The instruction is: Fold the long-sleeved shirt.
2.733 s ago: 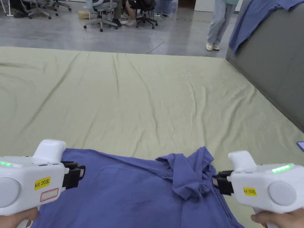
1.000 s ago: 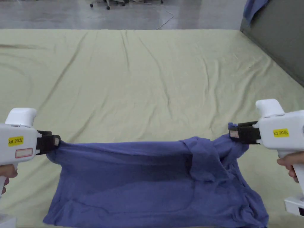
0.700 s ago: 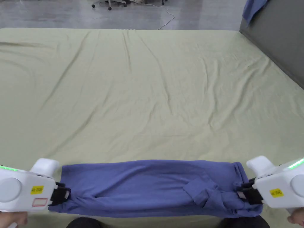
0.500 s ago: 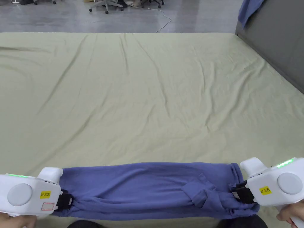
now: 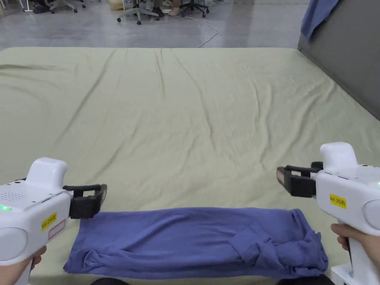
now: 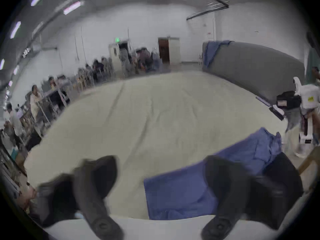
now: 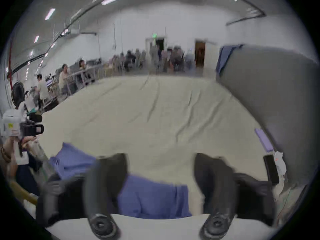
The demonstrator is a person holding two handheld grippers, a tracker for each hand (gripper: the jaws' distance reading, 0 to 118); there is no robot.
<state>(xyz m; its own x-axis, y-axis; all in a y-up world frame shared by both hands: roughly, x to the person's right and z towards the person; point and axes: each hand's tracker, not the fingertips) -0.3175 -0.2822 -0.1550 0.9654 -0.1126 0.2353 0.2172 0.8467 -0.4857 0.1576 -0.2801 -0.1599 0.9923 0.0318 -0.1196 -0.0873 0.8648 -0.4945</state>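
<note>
1. We are holding the left gripper (image 5: 97, 195) with jaws spread apart, gripping nothing.
2. We are holding the right gripper (image 5: 285, 180) the same way, jaws parted and gripping nothing; it is sitting higher than the left one.
3. The blue long-sleeved shirt (image 5: 196, 243) is lying folded into a long flat band on the green sheet (image 5: 193, 122), between the two grippers and below them, touching neither.
4. Its left end is lying just under the left gripper's jaws; its bunched right end is lying well below the right gripper.
5. In the left gripper view we are seeing the shirt (image 6: 183, 191) running under the right-hand jaw, with sheet in the gap.
6. In the right gripper view the shirt (image 7: 152, 198) is lying partly between the jaws.
</note>
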